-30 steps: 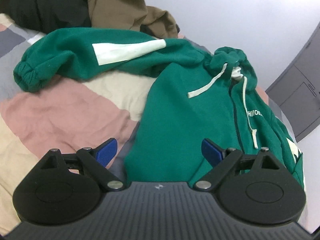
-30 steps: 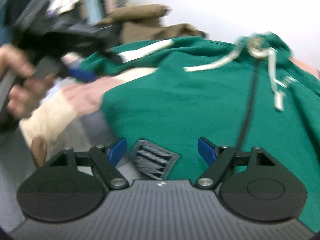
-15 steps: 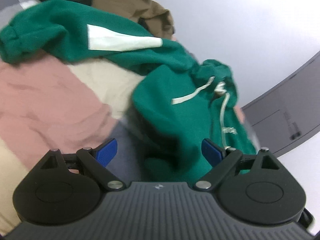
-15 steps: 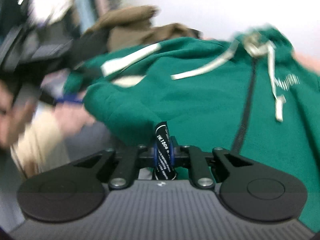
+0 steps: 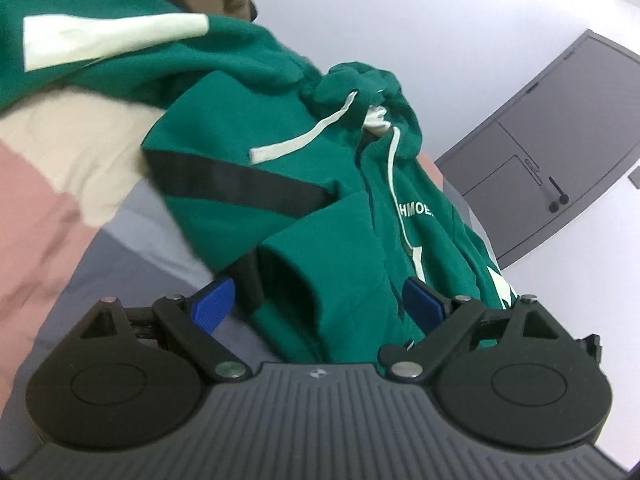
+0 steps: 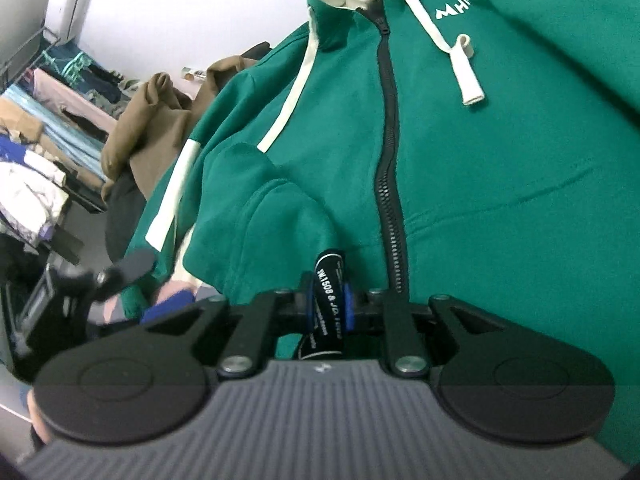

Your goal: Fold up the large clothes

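A patchwork bedspread (image 5: 52, 200) in pink, cream and grey blocks covers the surface; a grey door (image 5: 560, 140) stands against the white wall beyond it. On the bedspread lies a green hoodie (image 5: 280, 168), front up, its hood bunched toward the wall and its lower left corner turned back over the body so that a rolled fold faces the left-wrist camera. One sleeve (image 5: 100, 48), marked with a cream panel, stretches away to the left. A brown garment (image 6: 152, 120) is heaped behind the hoodie, and further clothing hangs on a rack (image 6: 60, 92) at the far left of the right-wrist view. A dark zip (image 6: 388, 152) runs down the hoodie's middle, flanked by two cream drawstrings (image 5: 304, 136) and white chest lettering (image 5: 416, 212). The left gripper (image 5: 316, 300) has its blue pads standing wide apart on either side of the rolled fold, not pressing it. The right gripper (image 6: 329, 302) has just closed and now pinches a black label (image 6: 330, 276) printed with white text at the hoodie's hem, lifting the fabric there. The left gripper appears blurred at the lower left of the right-wrist view.
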Tool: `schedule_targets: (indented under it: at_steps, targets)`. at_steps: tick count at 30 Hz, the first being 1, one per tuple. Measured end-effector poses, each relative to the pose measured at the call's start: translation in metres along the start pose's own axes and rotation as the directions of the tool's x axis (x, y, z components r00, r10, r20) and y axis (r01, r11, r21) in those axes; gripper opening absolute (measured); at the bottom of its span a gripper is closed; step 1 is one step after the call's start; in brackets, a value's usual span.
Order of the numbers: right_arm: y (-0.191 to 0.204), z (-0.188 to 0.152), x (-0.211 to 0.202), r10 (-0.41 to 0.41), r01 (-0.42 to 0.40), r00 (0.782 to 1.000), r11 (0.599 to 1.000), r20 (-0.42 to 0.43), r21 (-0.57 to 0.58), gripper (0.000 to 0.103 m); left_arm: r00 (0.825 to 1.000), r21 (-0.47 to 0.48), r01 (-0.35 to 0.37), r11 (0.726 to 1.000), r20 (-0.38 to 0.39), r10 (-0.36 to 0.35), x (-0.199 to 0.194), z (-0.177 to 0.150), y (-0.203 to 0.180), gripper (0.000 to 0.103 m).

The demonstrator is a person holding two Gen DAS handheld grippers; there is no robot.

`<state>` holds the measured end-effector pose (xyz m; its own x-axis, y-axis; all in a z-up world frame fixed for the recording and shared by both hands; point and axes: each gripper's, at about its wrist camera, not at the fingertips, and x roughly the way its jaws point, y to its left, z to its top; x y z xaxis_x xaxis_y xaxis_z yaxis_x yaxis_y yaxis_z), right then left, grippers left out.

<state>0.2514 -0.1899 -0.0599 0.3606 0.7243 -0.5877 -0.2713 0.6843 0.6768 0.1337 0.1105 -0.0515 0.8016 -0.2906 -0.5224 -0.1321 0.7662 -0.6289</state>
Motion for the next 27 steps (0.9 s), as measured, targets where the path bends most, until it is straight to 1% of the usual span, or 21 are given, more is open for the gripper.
schedule_targets:
  at_steps: [2,5,7,10,11,12,15,18,19,21,23,26,27]
  targets:
    - [0.0,0.0,0.002,-0.007,0.007,1.0,1.0,-0.001,-0.005,0.018,1.0,0.009,0.01,1.0,0.016,-0.01,0.002,-0.002,-0.001,0.092]
    - [-0.004,-0.004,-0.004,0.004,-0.004,1.0,1.0,-0.006,-0.003,0.018,0.999,0.015,0.027,1.0,0.035,-0.027,0.006,0.0,-0.001,0.092]
    - [-0.003,-0.006,-0.005,0.012,-0.012,1.0,1.0,-0.009,-0.019,0.018,0.999,0.023,0.006,1.0,0.049,-0.007,0.009,0.002,0.0,0.092]
    - [-0.001,-0.009,-0.007,0.014,-0.015,1.0,1.0,-0.012,-0.028,0.018,0.999,0.031,-0.038,0.999,0.037,0.037,0.019,0.002,0.002,0.086]
    - [0.001,-0.01,-0.008,0.012,-0.012,1.0,0.999,-0.012,-0.041,0.018,0.998,0.036,-0.057,0.998,0.04,0.055,0.022,0.001,0.002,0.078]
    - [0.003,-0.012,-0.009,0.01,-0.011,1.0,0.998,-0.013,-0.058,0.018,0.997,0.037,-0.067,0.997,0.038,0.066,0.024,0.001,0.003,0.062]
    - [0.009,-0.018,-0.015,-0.009,0.008,1.0,0.996,-0.009,-0.094,0.021,0.997,0.042,-0.079,0.996,0.027,0.078,0.025,-0.001,0.002,0.028]
    - [0.013,-0.022,-0.028,-0.038,0.038,0.999,0.993,0.005,-0.113,0.023,0.997,0.004,-0.051,0.999,0.054,0.05,0.006,0.0,-0.002,0.012]
    - [0.015,-0.024,-0.037,-0.04,0.042,0.999,0.991,0.022,-0.125,0.023,0.998,-0.014,-0.03,0.999,0.061,0.031,-0.003,0.0,-0.003,0.011]
    - [0.022,-0.027,-0.058,-0.044,0.054,0.997,0.983,0.06,-0.174,0.023,0.996,-0.057,0.037,0.998,0.082,-0.032,-0.025,-0.001,-0.007,0.008]
    - [0.025,-0.027,-0.08,-0.059,0.075,0.994,0.98,0.09,-0.184,0.023,0.992,-0.092,0.088,0.992,0.102,-0.078,-0.049,-0.005,-0.01,0.008]
    - [0.021,-0.023,-0.118,-0.08,0.099,0.99,0.982,0.12,-0.163,0.023,0.988,-0.121,0.124,0.985,0.108,-0.111,-0.088,-0.014,-0.014,0.008]
    - [0.019,-0.021,-0.133,-0.102,0.123,0.986,0.98,0.134,-0.158,0.024,0.989,-0.117,0.119,0.986,0.103,-0.108,-0.1,-0.018,-0.016,0.007]
